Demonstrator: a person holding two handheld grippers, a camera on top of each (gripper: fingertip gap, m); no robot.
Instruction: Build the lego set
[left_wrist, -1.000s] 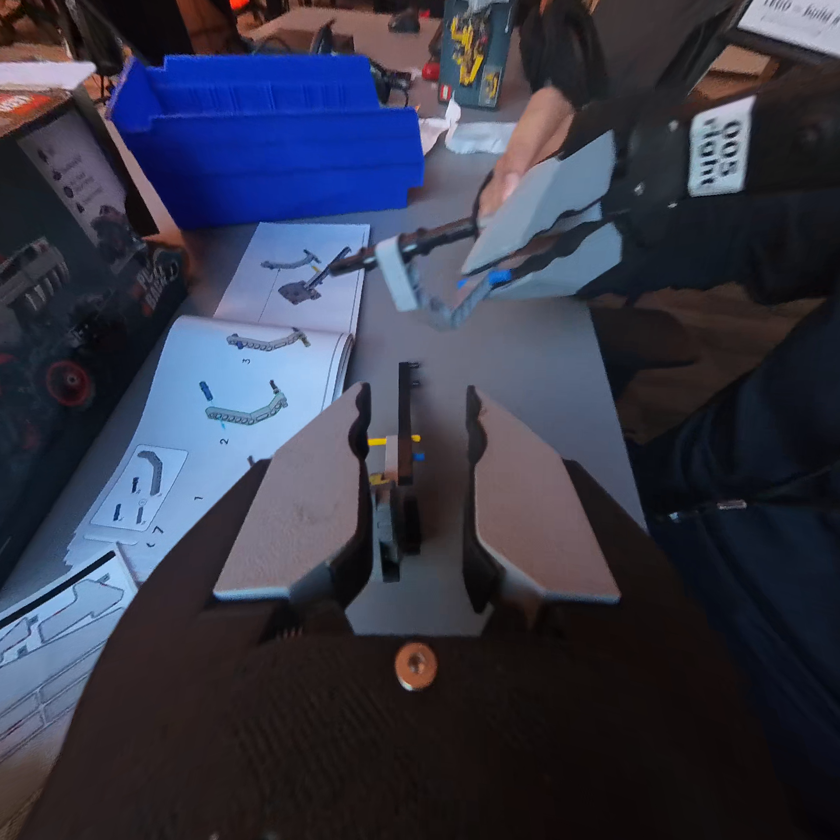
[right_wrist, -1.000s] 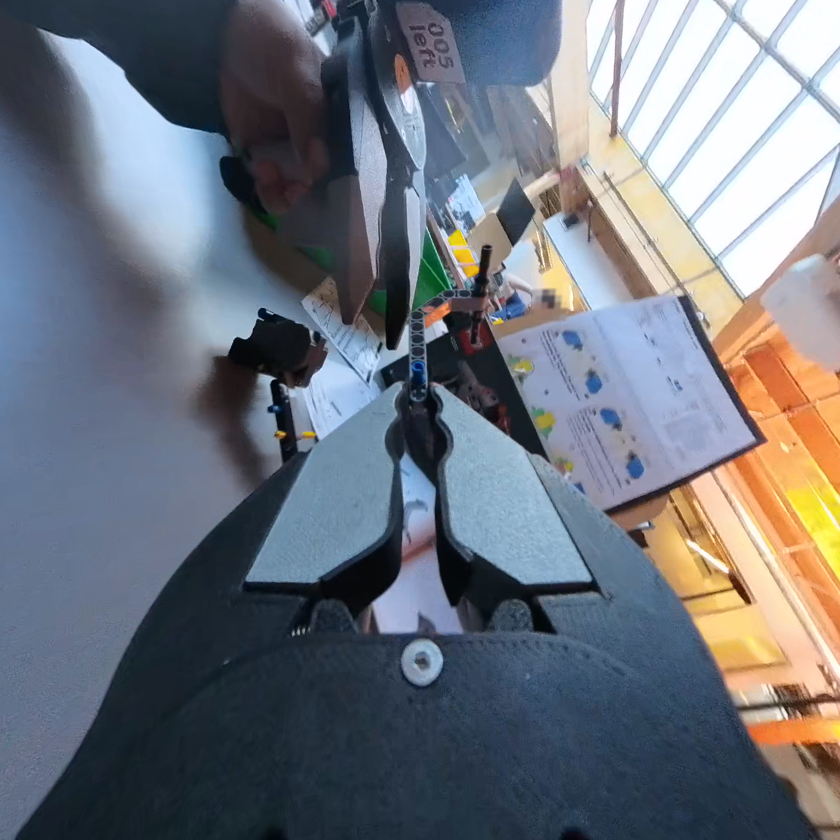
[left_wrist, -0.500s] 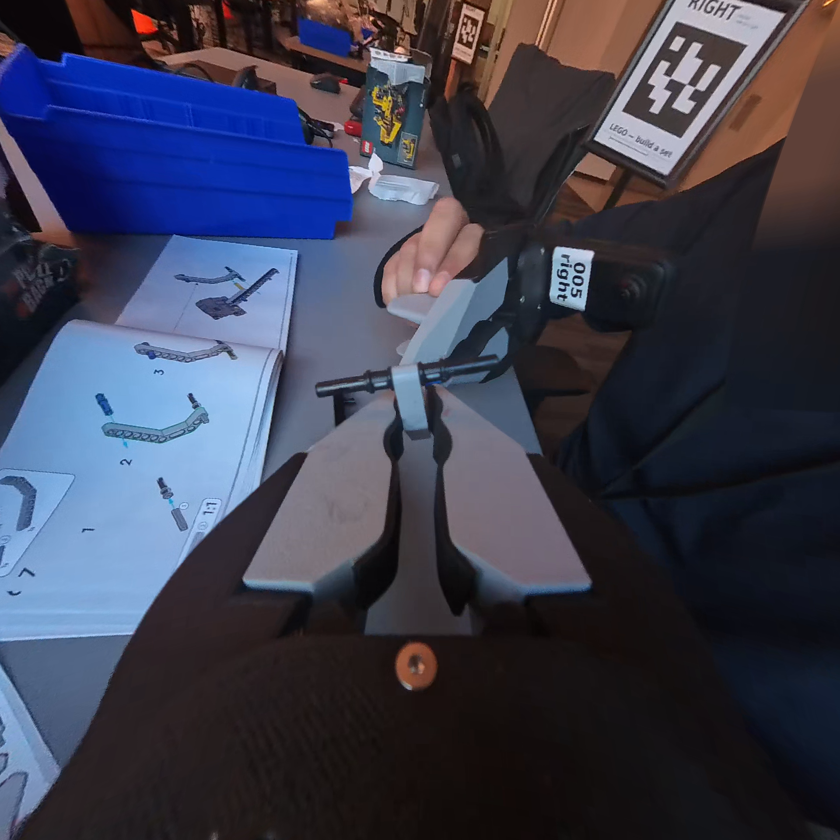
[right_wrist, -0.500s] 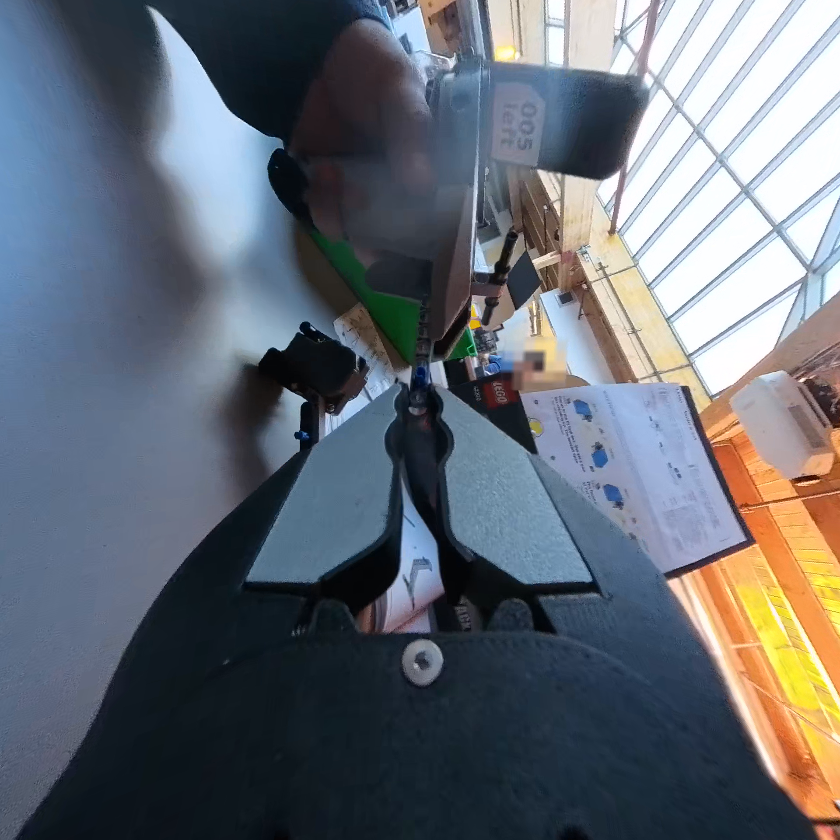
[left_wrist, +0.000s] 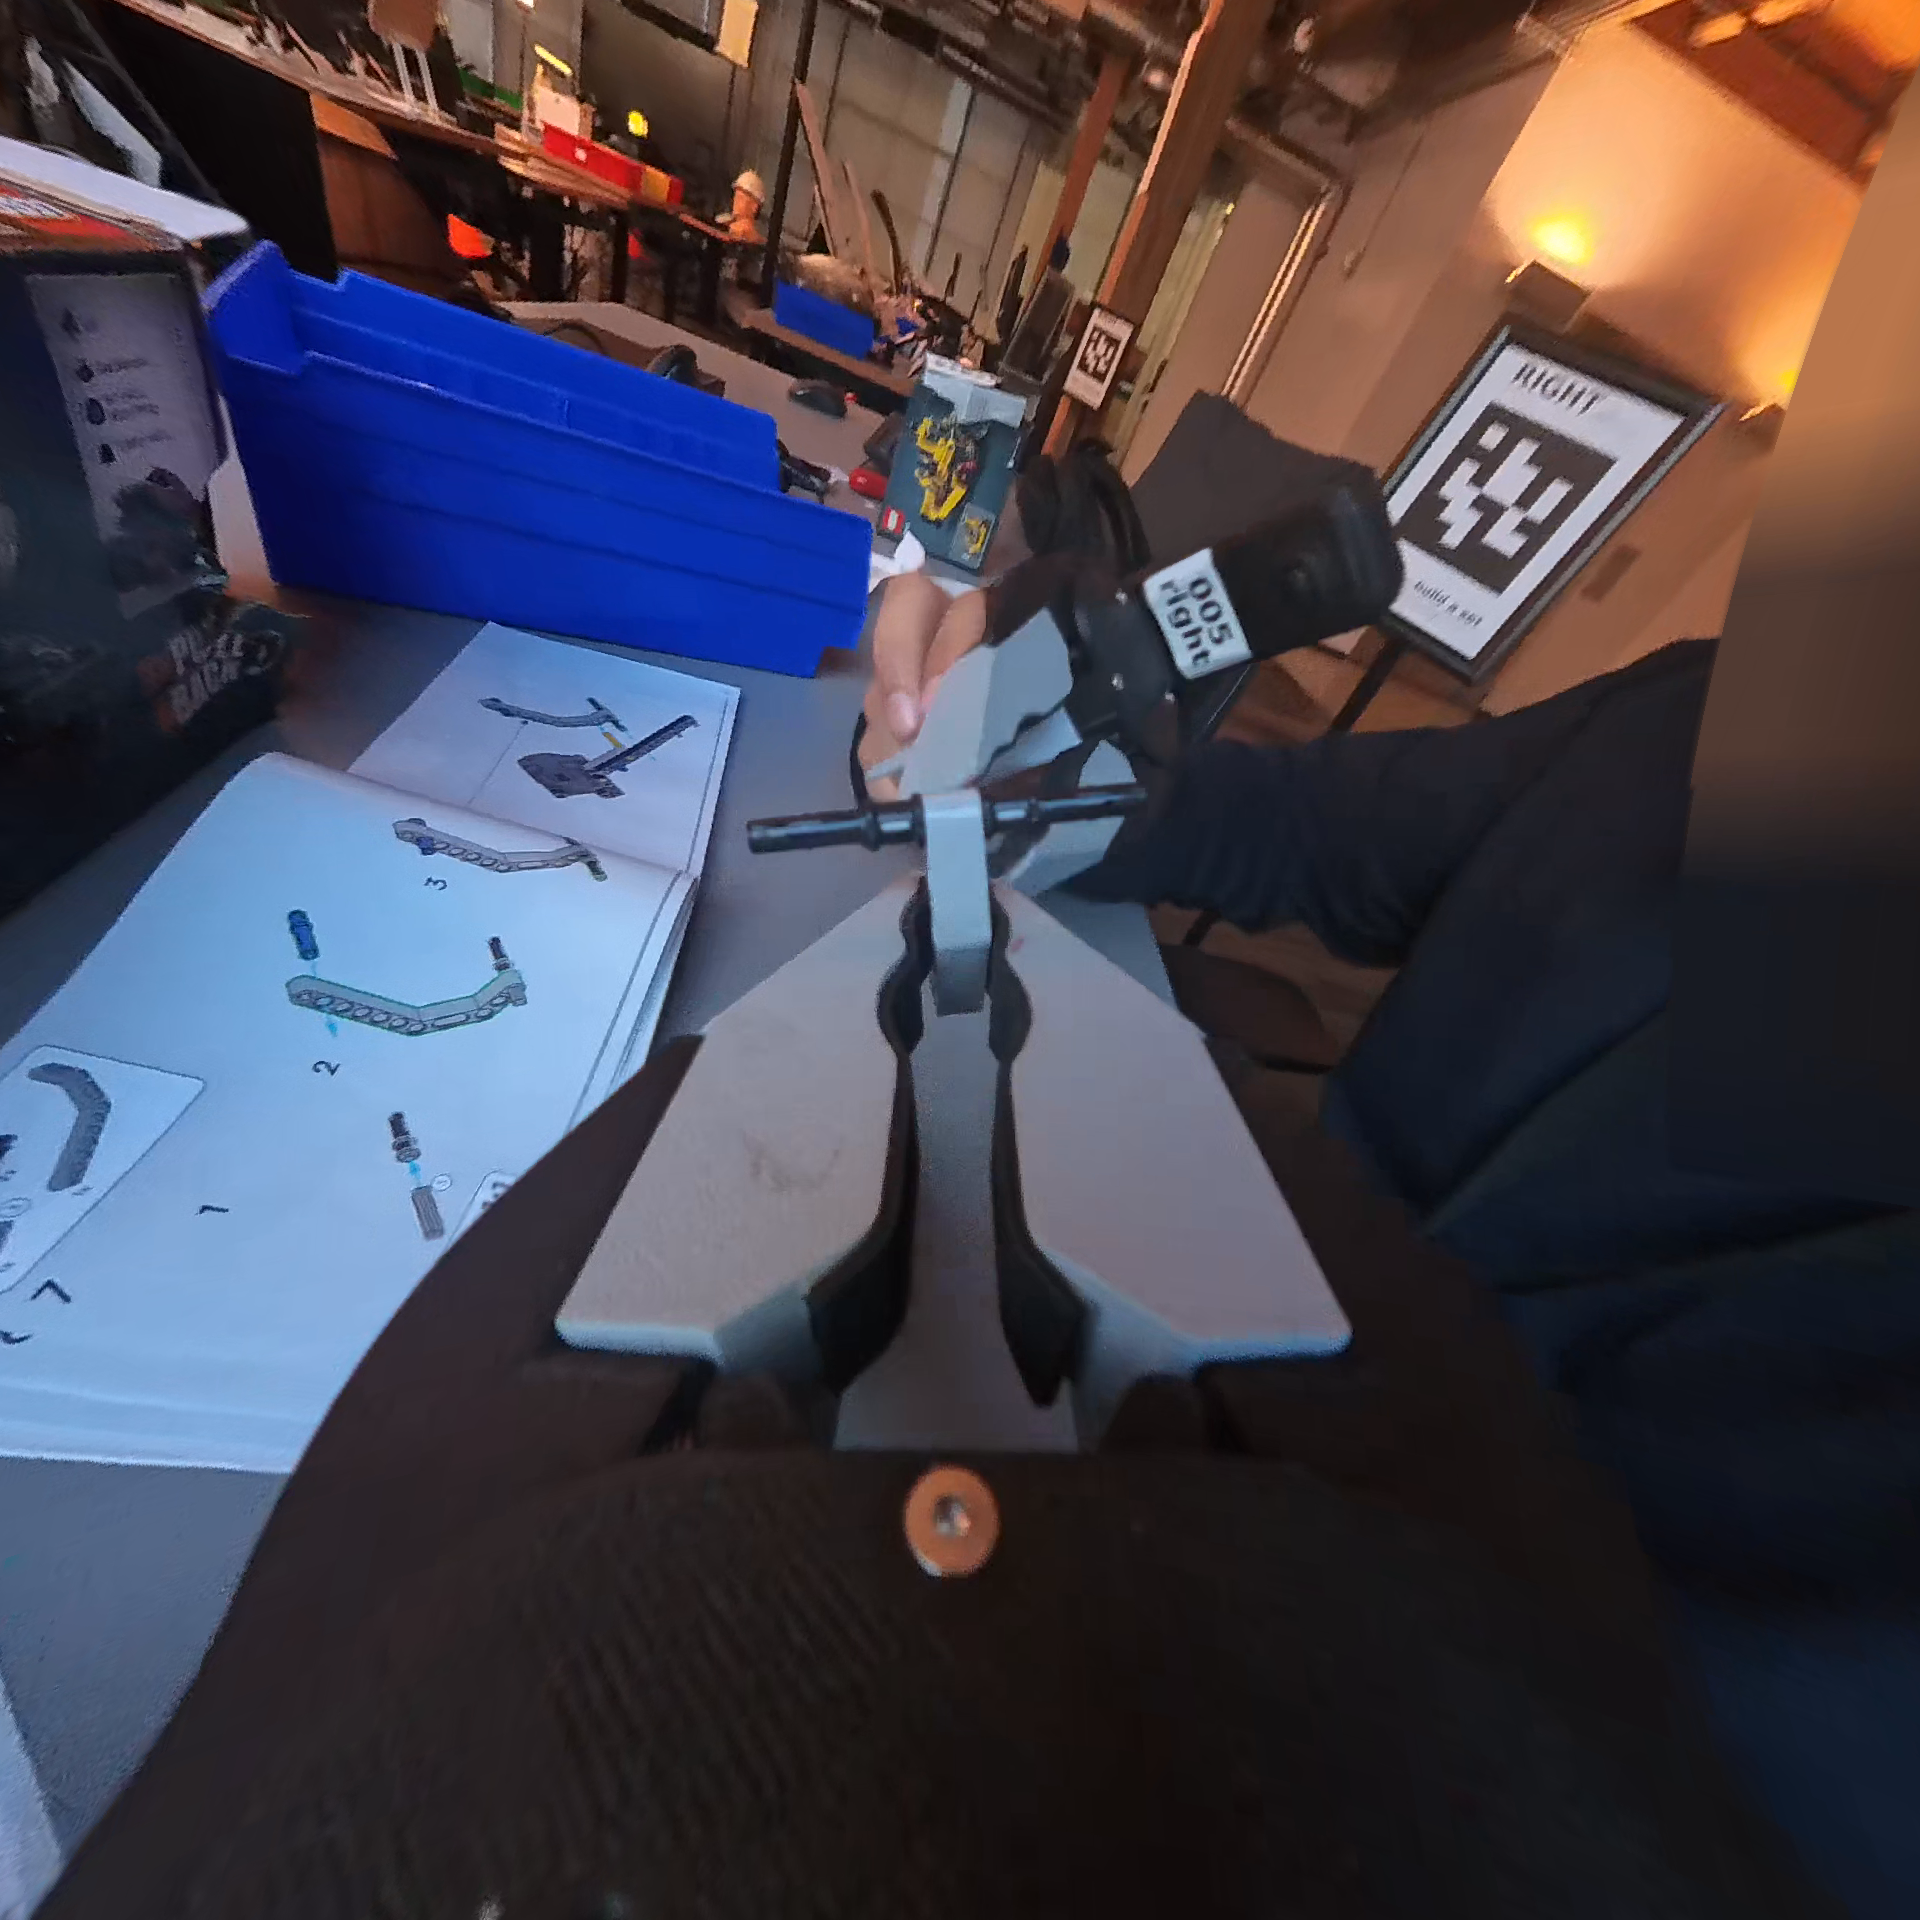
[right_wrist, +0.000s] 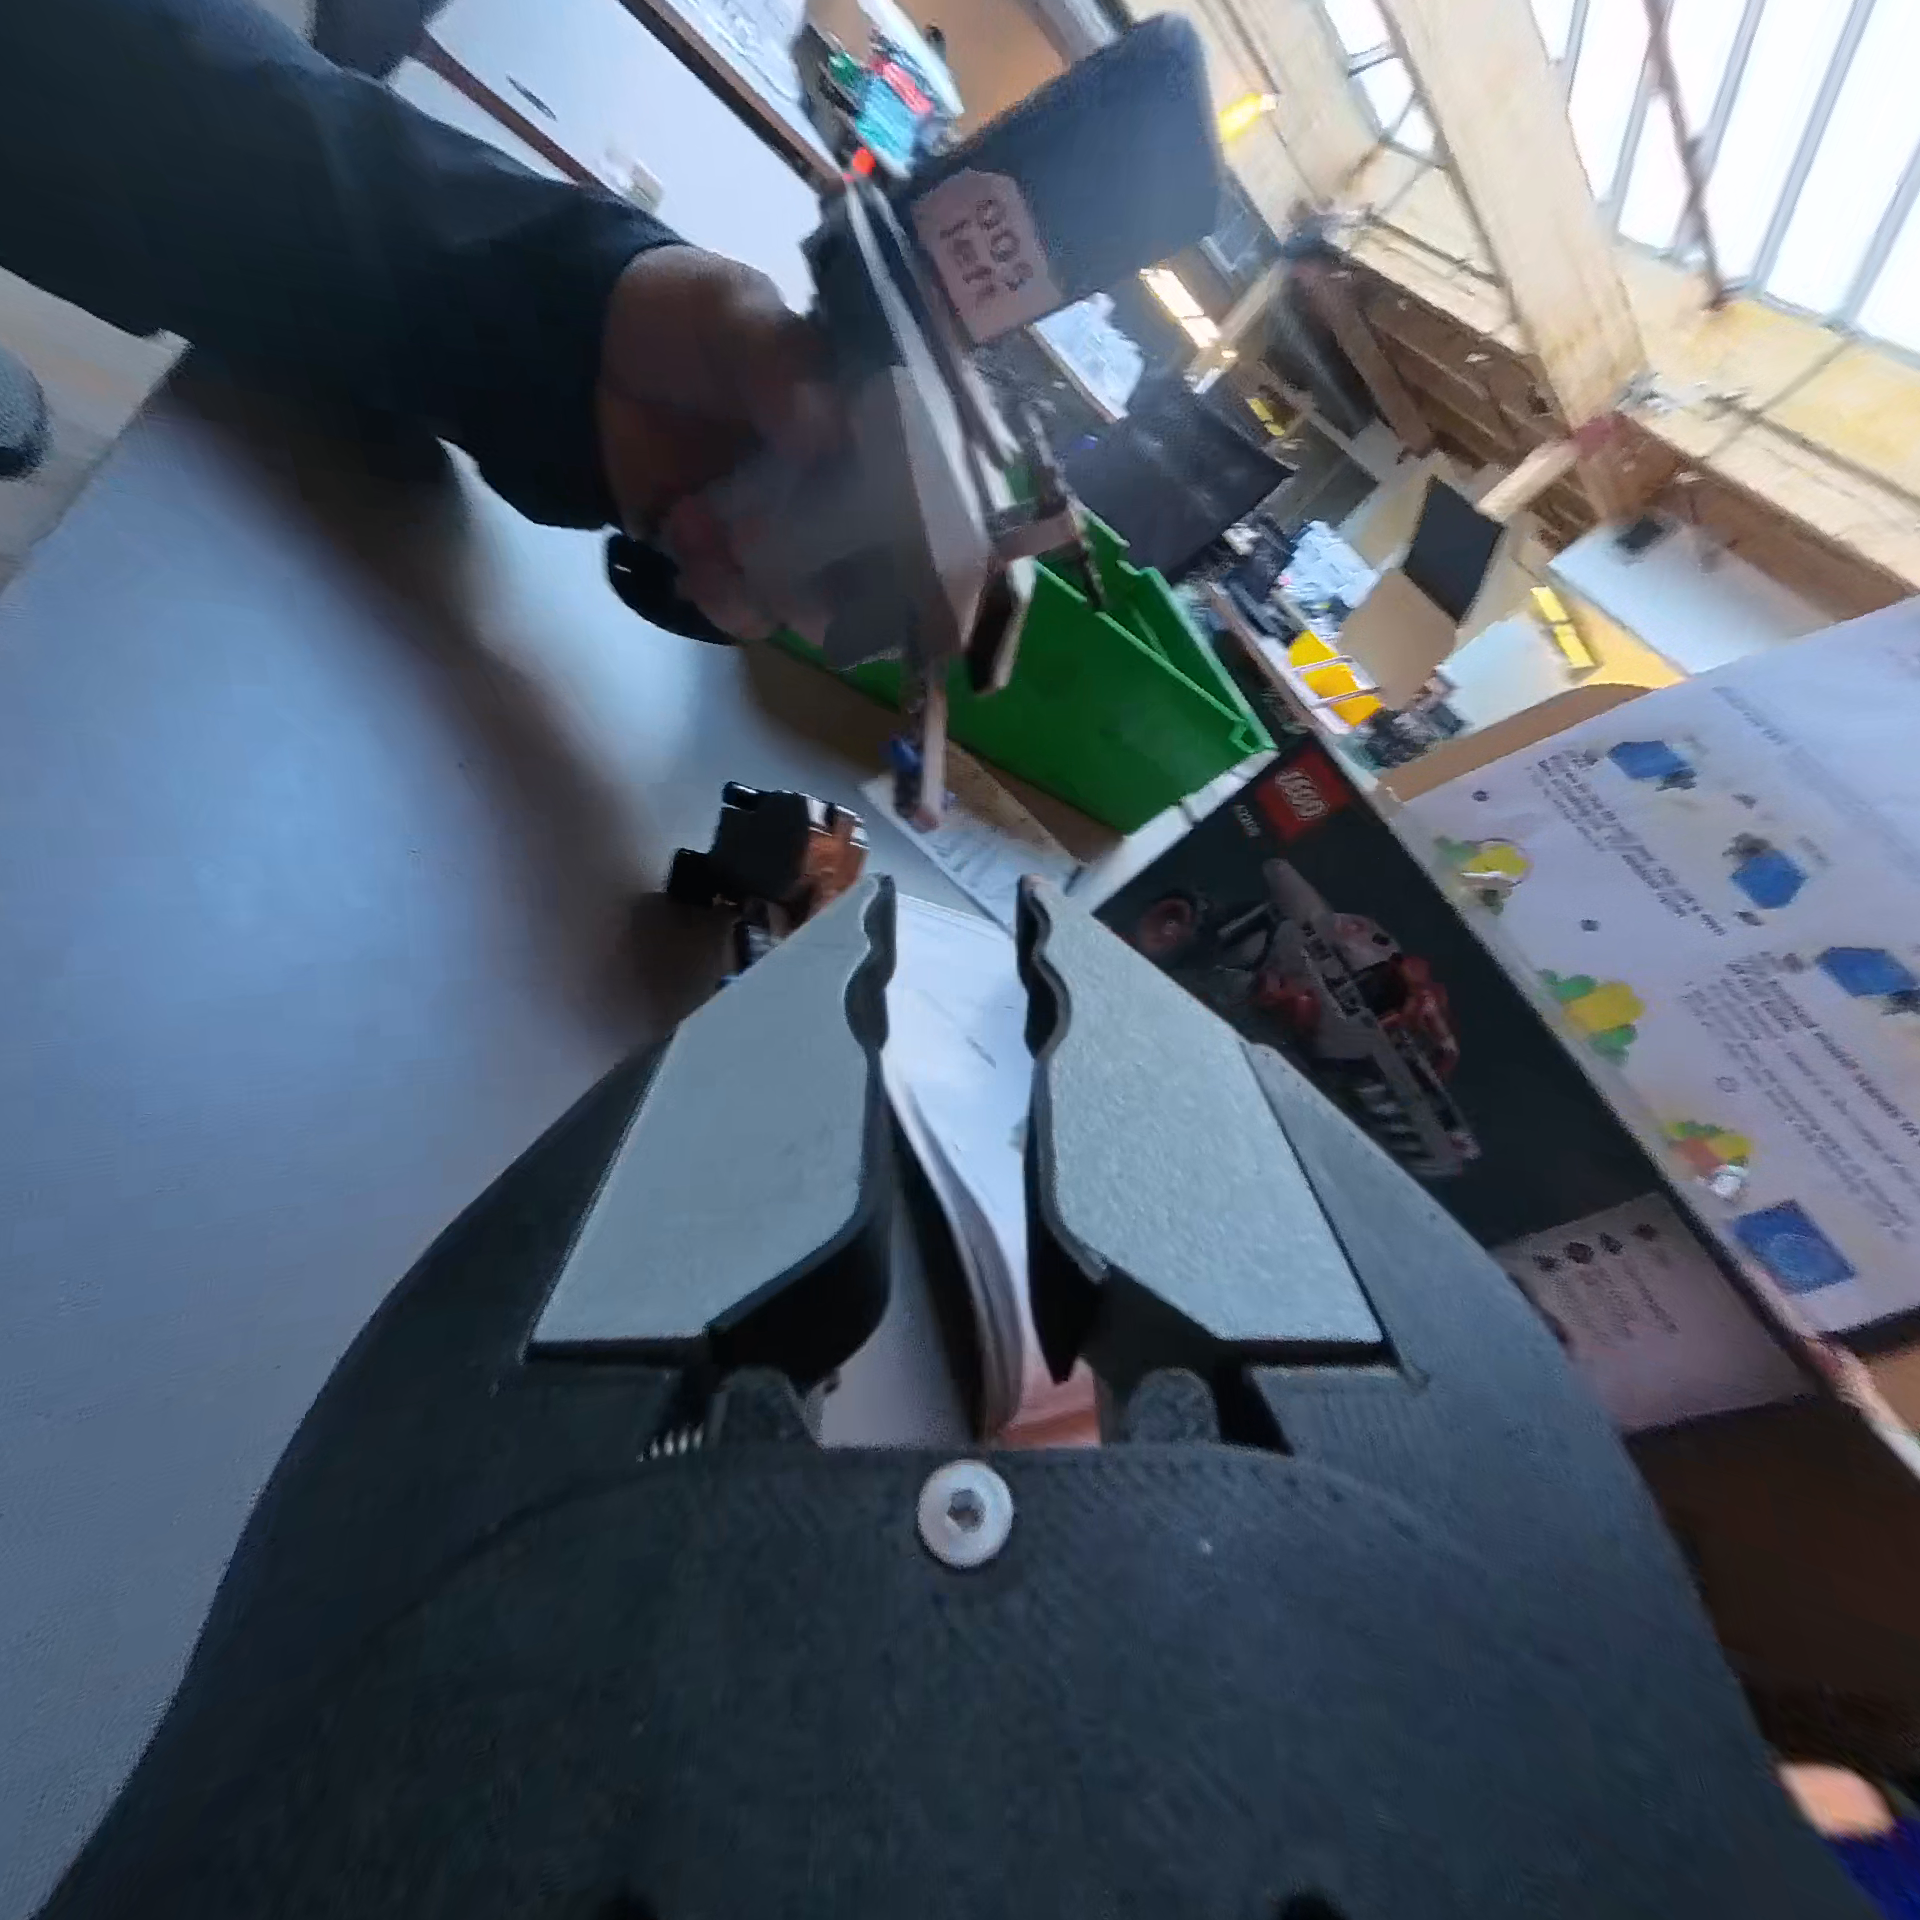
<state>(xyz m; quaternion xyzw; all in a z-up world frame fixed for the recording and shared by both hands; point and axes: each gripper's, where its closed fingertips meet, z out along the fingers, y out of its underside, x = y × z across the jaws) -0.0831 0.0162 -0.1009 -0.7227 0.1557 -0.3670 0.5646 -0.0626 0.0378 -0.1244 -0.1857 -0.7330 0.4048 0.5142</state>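
Observation:
My left gripper (left_wrist: 956, 920) is shut on a light grey lego beam (left_wrist: 954, 966) and holds it above the table. A black axle (left_wrist: 831, 828) runs crosswise through the beam's far end. My right gripper (right_wrist: 951, 904) is open and empty. It also shows in the left wrist view (left_wrist: 997, 727), just behind the axle. In the right wrist view the left gripper (right_wrist: 935, 540) is up ahead, with the beam (right_wrist: 932, 748) hanging down from it and a blue pin (right_wrist: 902, 756) on it. A black lego assembly (right_wrist: 758, 857) lies on the table.
An open instruction booklet (left_wrist: 364, 987) lies left of the grippers; it also shows between my right fingers (right_wrist: 966, 1039). A blue bin (left_wrist: 520, 499) and a dark lego box (left_wrist: 104, 520) stand at the back left. The right wrist view shows a green bin (right_wrist: 1122, 707) and the box (right_wrist: 1351, 987). About 5 cm separates my left fingertips from my right.
My left gripper left the black assembly, shut on the far end of the beam that the right gripper held, and lifted it. My right gripper then opened, let go of the beam and drew back.

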